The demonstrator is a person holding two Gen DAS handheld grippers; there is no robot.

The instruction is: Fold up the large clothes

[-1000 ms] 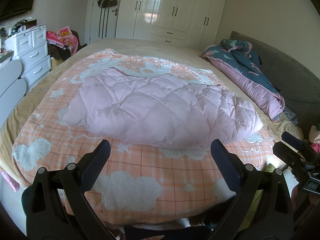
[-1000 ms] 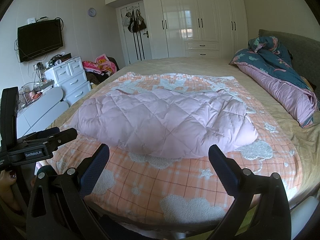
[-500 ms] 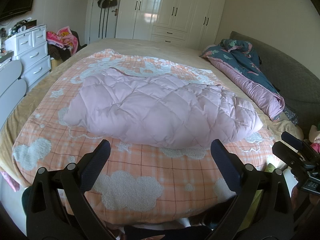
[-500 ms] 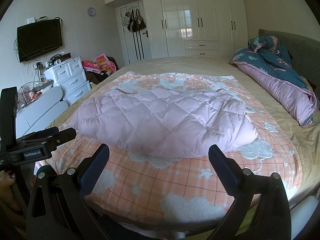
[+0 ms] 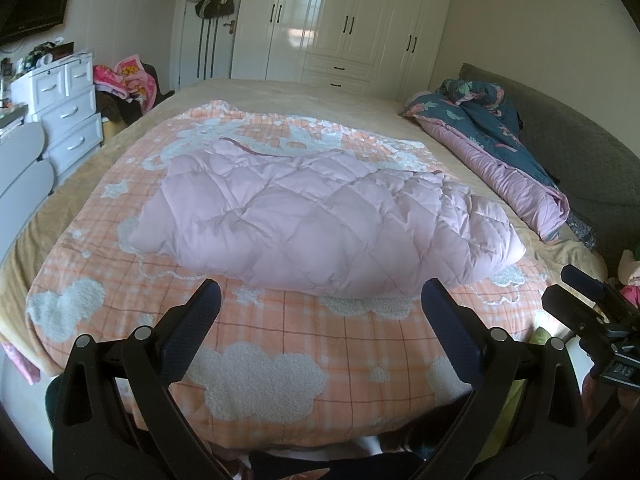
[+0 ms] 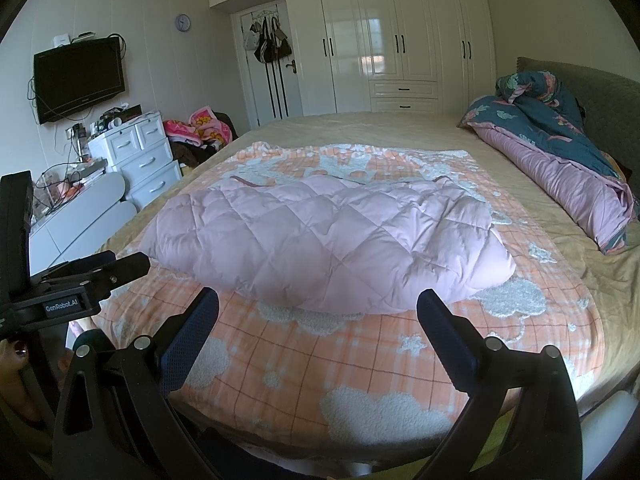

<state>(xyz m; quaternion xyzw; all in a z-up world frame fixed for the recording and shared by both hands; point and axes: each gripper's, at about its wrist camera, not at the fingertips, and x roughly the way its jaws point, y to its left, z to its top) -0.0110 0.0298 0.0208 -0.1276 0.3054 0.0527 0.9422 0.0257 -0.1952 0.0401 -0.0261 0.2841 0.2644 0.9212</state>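
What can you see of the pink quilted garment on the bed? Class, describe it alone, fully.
The pink quilted garment is pale pink and puffy, stitched in a diamond pattern, like padded down fabric. It lies flat, apparently already folded into a broad bundle, with a darker pink trim line along its far edge. It rests in the middle of the orange checked blanket with white fluffy clouds. Nothing else touches it: the left tool and right tool are both open, short of its near edge.

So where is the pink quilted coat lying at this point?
In both wrist views the pink quilted coat lies centred on the orange checked blanket on the bed, just beyond both open grippers, with the rolled teal duvet to its right.
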